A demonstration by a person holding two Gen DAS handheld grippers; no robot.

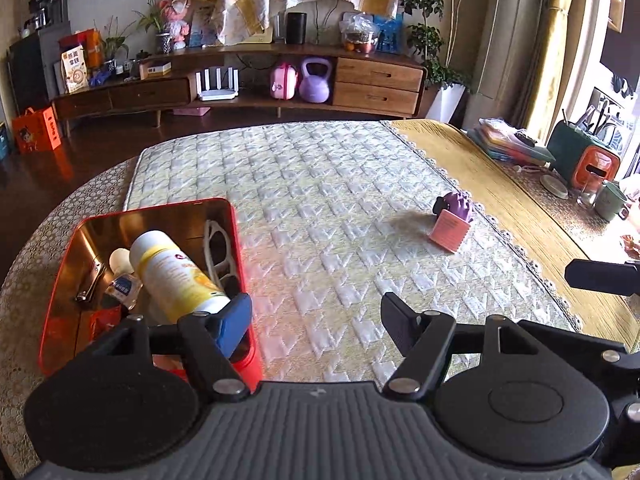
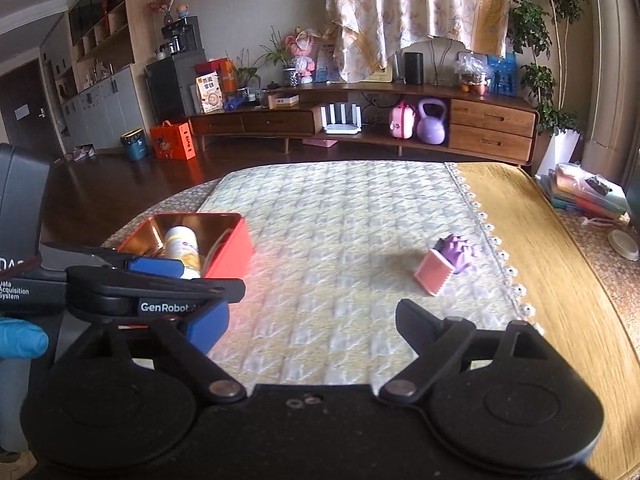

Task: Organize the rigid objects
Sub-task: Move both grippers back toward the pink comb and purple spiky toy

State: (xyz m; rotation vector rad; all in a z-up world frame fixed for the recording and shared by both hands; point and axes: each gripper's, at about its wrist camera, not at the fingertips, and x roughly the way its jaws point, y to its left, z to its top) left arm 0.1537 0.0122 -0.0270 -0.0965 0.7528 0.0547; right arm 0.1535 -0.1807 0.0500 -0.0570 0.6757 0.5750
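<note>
This is a home living room. Ahead of the gripper, past the quilted table cover point(image 1: 320, 200), a long wooden TV cabinet point(image 2: 360, 120) stands against the wall, carrying a router point(image 2: 343, 119), a purple kettlebell point(image 2: 431, 122), a doll point(image 2: 302, 54) and potted plants point(image 2: 548, 60). A flowered cloth point(image 2: 412, 8) hangs above it. To the gripper's far left are wall cupboards point(image 2: 100, 108) and a door point(image 2: 24, 108).

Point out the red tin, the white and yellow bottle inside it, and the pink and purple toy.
red tin point(image 1: 224, 210), left wrist view, far right corner of rim
bottle point(image 1: 172, 276), left wrist view, middle of body
toy point(image 2: 434, 270), right wrist view, pink base
</note>
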